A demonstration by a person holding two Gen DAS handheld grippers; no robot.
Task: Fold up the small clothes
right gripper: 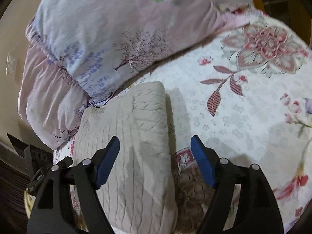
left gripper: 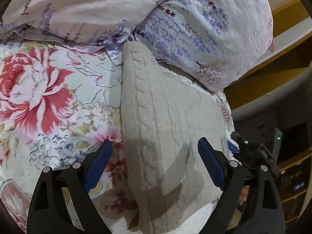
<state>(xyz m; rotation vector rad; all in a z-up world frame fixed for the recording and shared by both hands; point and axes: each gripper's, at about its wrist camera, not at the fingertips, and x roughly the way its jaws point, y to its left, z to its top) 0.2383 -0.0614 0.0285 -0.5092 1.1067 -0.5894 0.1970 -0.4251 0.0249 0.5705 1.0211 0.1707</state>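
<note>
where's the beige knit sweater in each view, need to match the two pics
Left wrist view: the beige knit sweater runs from centre down to the bottom edge, between the open fingers of the left claw.
Right wrist view: the sweater lies at lower centre-left, mostly under the left finger of the open right claw.
Shared landmark: the lavender-print pillow just beyond the sweater's far end.
</note>
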